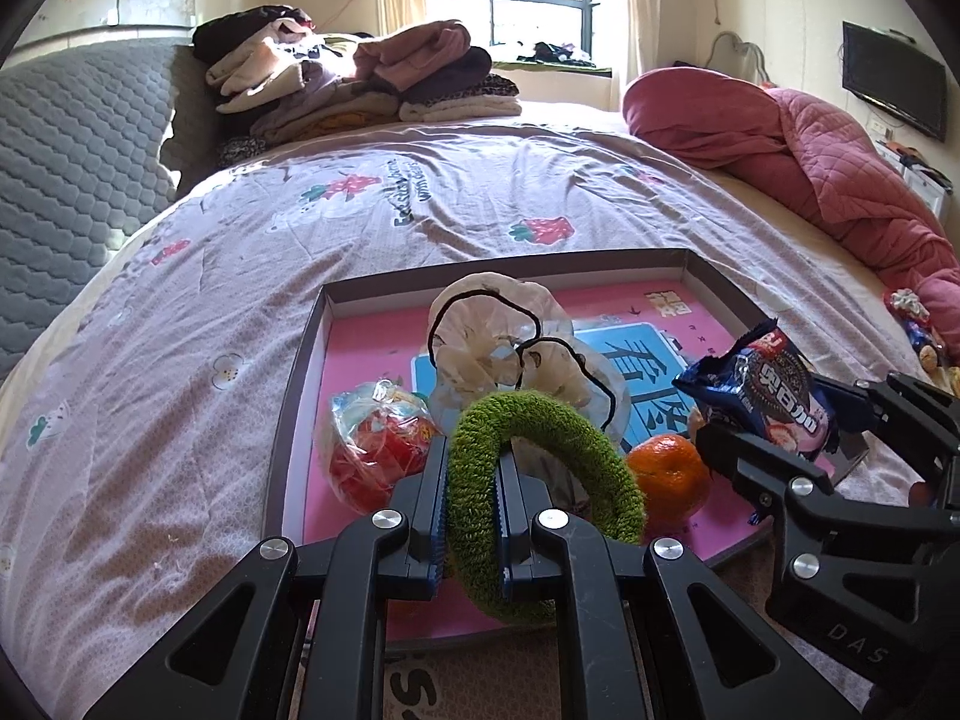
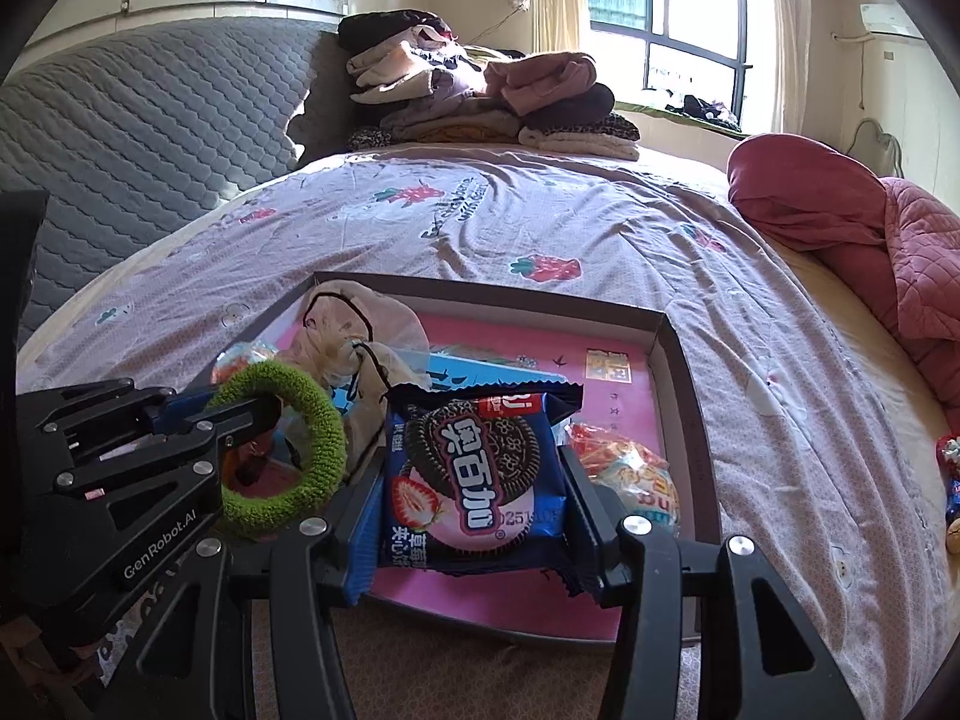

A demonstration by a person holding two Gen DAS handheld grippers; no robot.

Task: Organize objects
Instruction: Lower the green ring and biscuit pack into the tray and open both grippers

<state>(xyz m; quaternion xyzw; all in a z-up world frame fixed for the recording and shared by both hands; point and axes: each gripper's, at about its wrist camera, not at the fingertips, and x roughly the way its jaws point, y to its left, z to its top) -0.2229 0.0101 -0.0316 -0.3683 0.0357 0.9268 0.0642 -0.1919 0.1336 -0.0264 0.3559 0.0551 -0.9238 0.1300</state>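
In the left wrist view my left gripper (image 1: 474, 468) is shut on a fuzzy green hair ring (image 1: 576, 420), held just above the near part of a shallow box tray (image 1: 300, 384) with a pink floor and dark rim. My right gripper (image 2: 474, 504) is shut on a blue cookie packet (image 2: 474, 474) over the tray's near right side. It also shows at the right of the left wrist view as the right gripper (image 1: 798, 438) with the packet (image 1: 762, 396). In the tray lie a beige mesh pouch (image 1: 486, 324), a red snack bag (image 1: 378, 444) and a mandarin (image 1: 669, 474).
The tray rests on a lilac strawberry-print bedsheet (image 1: 420, 192). Folded clothes (image 1: 360, 78) are stacked at the far end and a pink quilt (image 1: 810, 144) lies along the right side. A grey padded headboard (image 1: 78, 138) is on the left. Small wrapped items (image 1: 918, 324) lie at the bed's right edge.
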